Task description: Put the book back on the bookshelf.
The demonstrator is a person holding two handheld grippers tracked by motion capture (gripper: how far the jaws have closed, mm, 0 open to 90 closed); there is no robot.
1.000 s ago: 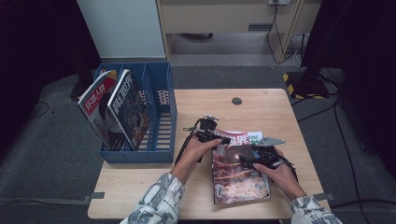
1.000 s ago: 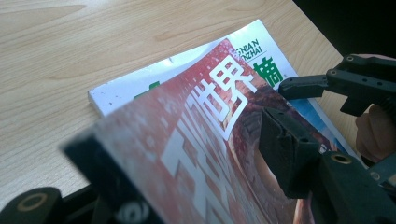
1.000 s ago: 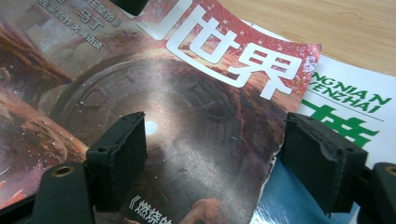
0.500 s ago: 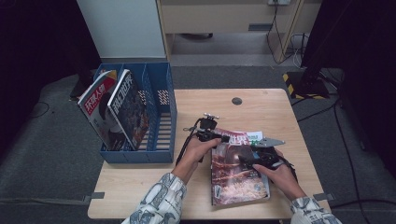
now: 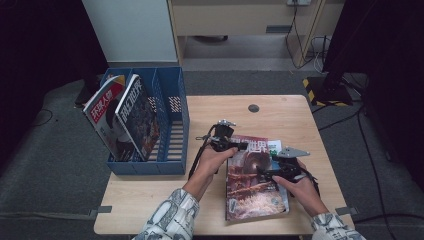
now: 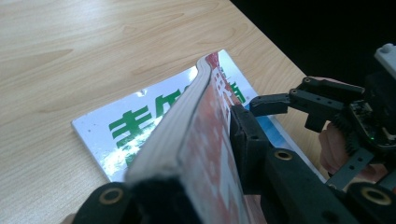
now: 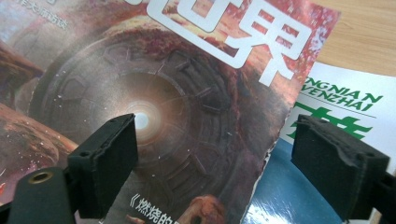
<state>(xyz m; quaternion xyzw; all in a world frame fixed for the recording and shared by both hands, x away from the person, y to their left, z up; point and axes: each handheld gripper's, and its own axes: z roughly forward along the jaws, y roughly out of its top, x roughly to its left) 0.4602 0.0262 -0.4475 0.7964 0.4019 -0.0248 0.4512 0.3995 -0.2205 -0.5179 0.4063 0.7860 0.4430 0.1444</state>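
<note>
Left gripper view: the red magazine (image 6: 201, 154) was just clamped at its edge by the left gripper (image 6: 187, 186), lifted off the white magazine (image 6: 140, 126) on the desk (image 6: 70, 56); right gripper (image 7: 215, 163) fingers had spread apart above it, so a transfer to the blue rack (image 5: 172, 130) looked likely.

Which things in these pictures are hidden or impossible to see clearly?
- White magazine: most of its cover is hidden under the red magazine in every view.
- Left gripper: one jaw is hidden behind the red magazine's edge in the left gripper view.
- Magazines in the blue rack: lower parts hidden by its walls, high view.
</note>
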